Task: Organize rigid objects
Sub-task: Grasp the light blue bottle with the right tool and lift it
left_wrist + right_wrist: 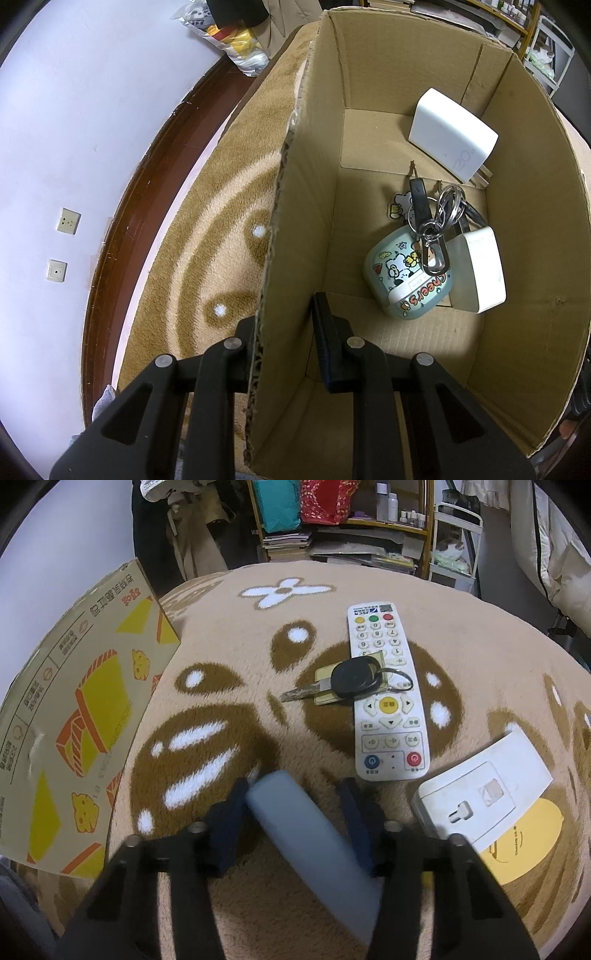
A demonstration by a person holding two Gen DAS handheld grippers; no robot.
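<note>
An open cardboard box [517, 258] holds a white charger [452, 134], a bunch of keys [436, 210], a cartoon-printed earbud case [406, 273] and a white adapter [478, 269]. My left gripper [284, 314] is open and straddles the box's left wall, one finger outside and one inside. In the right wrist view, my right gripper [295, 786] is open around a blurred grey-blue oblong case [295, 823] on the rug, with its left finger against the case. Ahead lie a white remote [386, 690] and a black car key [351, 683].
The printed box [74, 720] stands to the left of my right gripper. A white wall-socket plate [480, 794] rests on a yellow card [524, 842] at the right. The surface is a tan patterned rug [221, 646]. Cluttered shelves [351, 535] stand behind it; a wall with outlets [68, 221] lies left.
</note>
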